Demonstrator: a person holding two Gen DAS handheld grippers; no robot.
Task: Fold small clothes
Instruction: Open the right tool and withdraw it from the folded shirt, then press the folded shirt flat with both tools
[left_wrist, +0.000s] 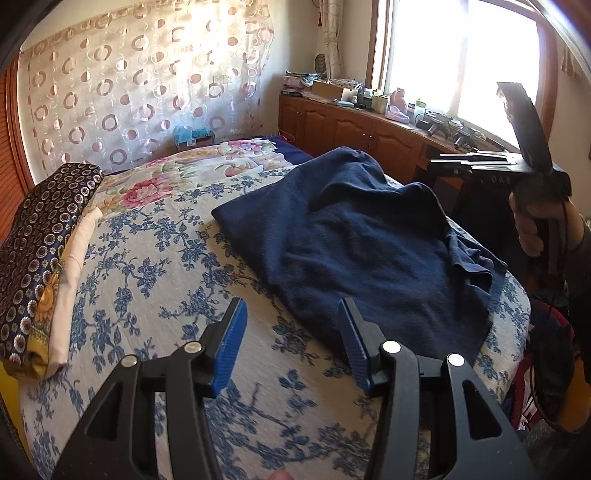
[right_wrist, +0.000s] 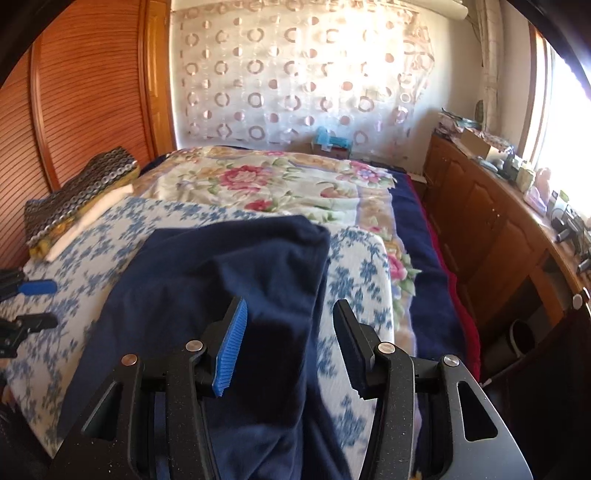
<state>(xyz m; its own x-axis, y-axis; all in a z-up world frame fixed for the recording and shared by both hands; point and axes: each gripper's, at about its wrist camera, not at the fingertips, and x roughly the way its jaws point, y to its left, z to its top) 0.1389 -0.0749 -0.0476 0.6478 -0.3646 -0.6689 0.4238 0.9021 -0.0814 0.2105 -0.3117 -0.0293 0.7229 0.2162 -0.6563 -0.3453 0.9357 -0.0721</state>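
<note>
So at this point the navy garment (left_wrist: 369, 236) was lying rumpled on the blue-flowered cloth (left_wrist: 155, 266) that covered the near end of the bed, folded over itself with a loose edge trailing toward the right side of the cloth. My left gripper (left_wrist: 293, 341) was hanging over bare flowered cloth just beside the garment's near edge, jaws about halfway apart, nothing between them and not touching the fabric as far as I could see. The right gripper (right_wrist: 290, 341) was sitting above the garment's right-hand part, jaws also roughly half open; the navy fabric showed through the gap, but the blue pads (right_wrist: 231, 345) weren't pressing on it, so no grip there. From the left camera I could see the right tool held up off to the side, with the hand (left_wrist: 532, 229) wrapped around its handle.

Further up the bed was a pink-flowered blanket (right_wrist: 258, 181), and on the left edge a folded stack with a dark ring-patterned piece (left_wrist: 44, 236) on top. Wooden cabinets (right_wrist: 476, 218) ran along under the window, counter full of clutter.
</note>
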